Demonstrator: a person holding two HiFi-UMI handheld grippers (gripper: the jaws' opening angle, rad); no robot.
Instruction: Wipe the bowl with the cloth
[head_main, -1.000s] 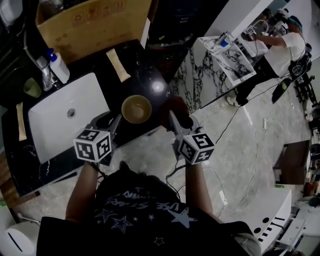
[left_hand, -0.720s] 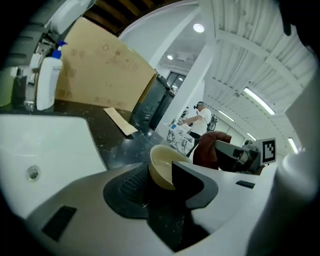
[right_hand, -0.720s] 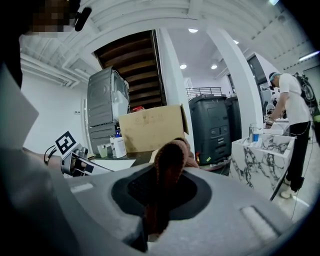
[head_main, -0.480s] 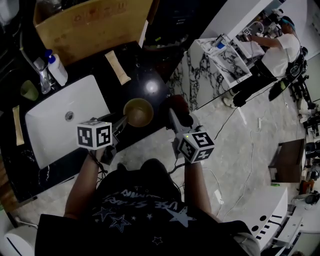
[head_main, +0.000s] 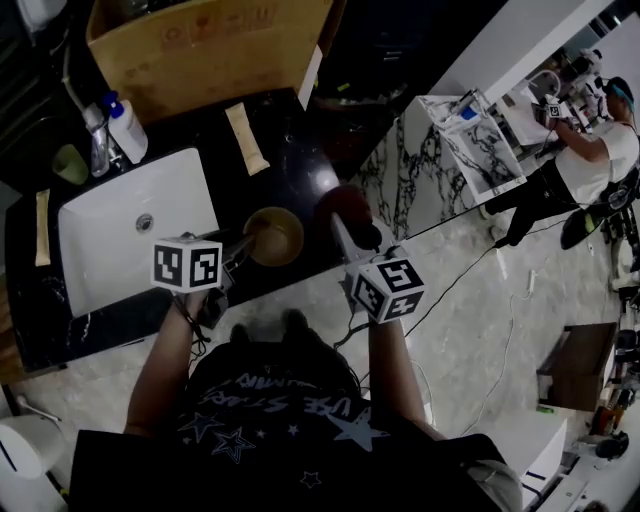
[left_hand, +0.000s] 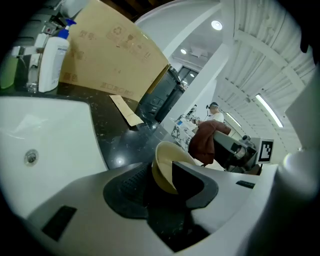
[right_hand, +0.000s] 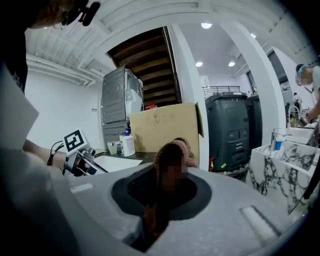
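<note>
L claw (head_main: 243, 246) at bowl (head_main: 278, 236) rim, R claw (head_main: 352, 232) w/ cloth (head_main: 343, 203), black counter (head_main: 300, 165)

Cream bowl (head_main: 274, 236) stands upright on the dark counter (head_main: 290, 160); bunched reddish-brown cloth (head_main: 345, 207) hangs near its right.

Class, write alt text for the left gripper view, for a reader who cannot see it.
The left tongs, just opened, straddle the rim of a cream bowl on a dark counter beside a white sink. Beyond, the right tongs hold a reddish cloth.
</note>
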